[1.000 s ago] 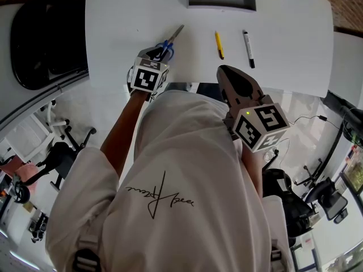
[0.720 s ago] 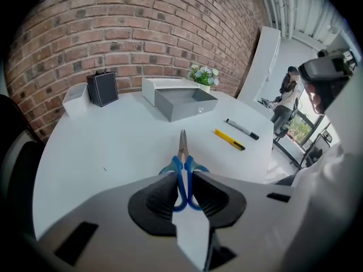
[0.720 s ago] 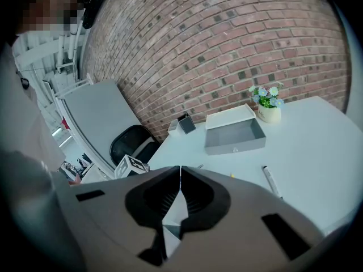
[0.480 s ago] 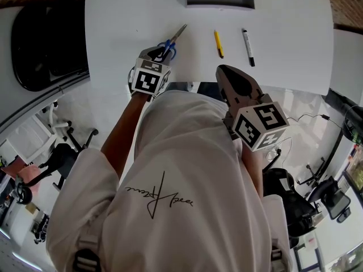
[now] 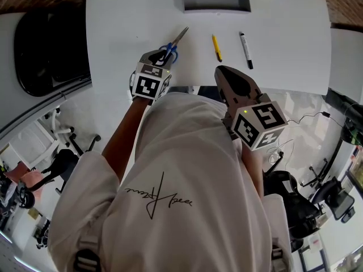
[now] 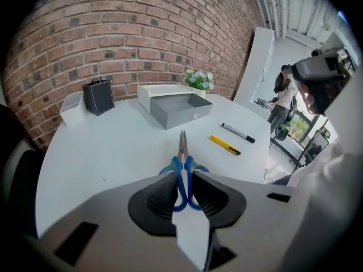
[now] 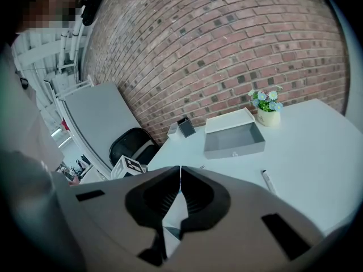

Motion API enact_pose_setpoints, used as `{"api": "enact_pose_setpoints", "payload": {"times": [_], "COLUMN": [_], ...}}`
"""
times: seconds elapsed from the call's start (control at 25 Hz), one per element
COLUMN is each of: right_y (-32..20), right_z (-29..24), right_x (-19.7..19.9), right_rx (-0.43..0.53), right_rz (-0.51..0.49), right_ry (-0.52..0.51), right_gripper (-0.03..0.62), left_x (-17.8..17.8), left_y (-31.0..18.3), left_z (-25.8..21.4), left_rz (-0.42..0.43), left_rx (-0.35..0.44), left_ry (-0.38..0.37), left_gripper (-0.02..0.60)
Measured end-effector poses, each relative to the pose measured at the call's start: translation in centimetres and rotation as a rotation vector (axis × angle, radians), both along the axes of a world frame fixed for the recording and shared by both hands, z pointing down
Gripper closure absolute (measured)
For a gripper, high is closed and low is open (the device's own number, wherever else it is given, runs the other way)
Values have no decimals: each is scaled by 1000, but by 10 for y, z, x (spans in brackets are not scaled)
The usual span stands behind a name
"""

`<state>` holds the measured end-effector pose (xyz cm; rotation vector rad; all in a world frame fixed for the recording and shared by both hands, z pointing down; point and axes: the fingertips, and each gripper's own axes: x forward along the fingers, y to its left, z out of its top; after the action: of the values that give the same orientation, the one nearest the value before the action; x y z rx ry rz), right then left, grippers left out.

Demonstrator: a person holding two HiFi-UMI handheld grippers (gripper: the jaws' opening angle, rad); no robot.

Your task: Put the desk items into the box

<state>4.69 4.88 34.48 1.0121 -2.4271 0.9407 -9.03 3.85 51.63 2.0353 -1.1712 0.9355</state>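
Blue-handled scissors sit pinched by their loops in the left gripper as we work to clear a white desk, with the open grey box waiting just beyond the blade tips.

The step in hand, as we read it, is carrying the scissors to that box. To do it well, we would lift straight up before moving forward, so the closed blades do not drag across the desk. We would hold a firm squeeze, because the grip is at the very end of the handles and the long metal end is likely to sag or swing. We would also steer clear of the yellow cutter and the black marker, which lie side by side to the right of the route. The release should come only once the blades are low inside the box walls.

The left fingers stand only a narrow gap apart, each ribbed pad seemingly pressed against the outer side of one blue loop. We cannot tell whether the scissors have left the desk surface. The right gripper has its fingers brought fully together with nothing between them. In the head view it is at the near edge of the desk, well apart from every item.
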Motion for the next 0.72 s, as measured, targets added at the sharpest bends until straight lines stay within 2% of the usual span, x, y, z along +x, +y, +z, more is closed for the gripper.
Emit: {"api": "enact_pose_setpoints", "payload": {"times": [0.28,0.48,0.72], "right_y": [-9,-16,-27], "right_z": [-8,-10,-14], "right_x": [5,7,-1], "right_rx": [31,41,62], "right_rz": [16,30,14], "right_ry": [-3,-11,-29], "right_gripper": [568,568,568], "left_x": [4,6,11], "left_y": [-11,-16,-25], "left_z": [-7,-14,-23], "left_rz": [10,57,62], "left_rx": [12,39,57], "left_ry": [6,-41,7], "left_gripper": [494,494,494]}}
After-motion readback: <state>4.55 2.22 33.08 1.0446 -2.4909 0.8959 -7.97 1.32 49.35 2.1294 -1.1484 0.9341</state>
